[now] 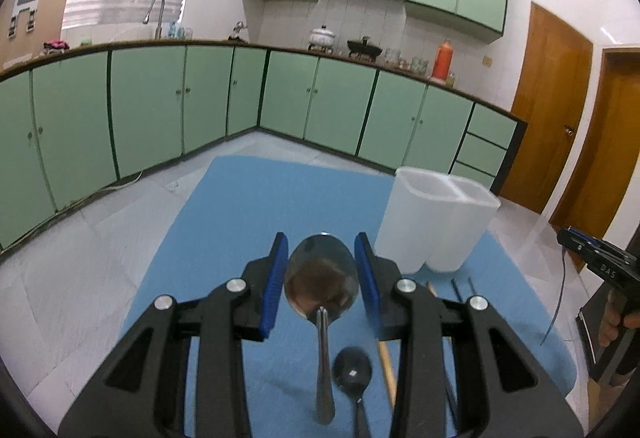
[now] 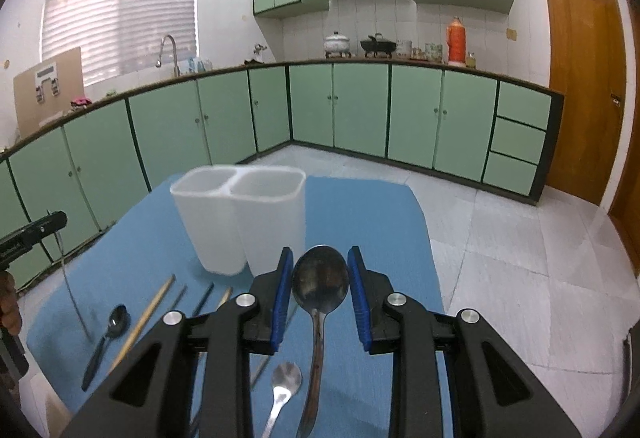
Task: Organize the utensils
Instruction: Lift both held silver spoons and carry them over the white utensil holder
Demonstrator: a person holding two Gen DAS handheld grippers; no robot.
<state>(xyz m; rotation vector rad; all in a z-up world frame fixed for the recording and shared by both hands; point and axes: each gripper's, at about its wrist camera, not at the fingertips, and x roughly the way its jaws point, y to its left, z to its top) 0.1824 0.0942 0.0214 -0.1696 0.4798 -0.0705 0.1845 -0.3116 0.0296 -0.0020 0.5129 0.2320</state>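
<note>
A white two-compartment holder (image 1: 434, 222) (image 2: 244, 216) stands upright on a blue mat (image 1: 248, 214) (image 2: 372, 218). In the left wrist view my left gripper (image 1: 321, 266) is open, its blue pads either side of a large steel spoon's bowl (image 1: 320, 280) lying on the mat. A small black spoon (image 1: 352, 372) and a wooden chopstick (image 1: 386, 362) lie to its right. In the right wrist view my right gripper (image 2: 319, 284) is open around another large steel spoon (image 2: 320, 288). A small steel spoon (image 2: 285, 382), black spoon (image 2: 114, 324) and chopsticks (image 2: 154, 308) lie nearby.
The mat covers a table in a kitchen with green cabinets (image 1: 160, 102) along the far walls and wooden doors (image 2: 580, 78) at right. Dark thin chopsticks (image 1: 460, 288) lie near the holder. The other gripper (image 1: 600, 258) (image 2: 28, 234) shows at each view's edge.
</note>
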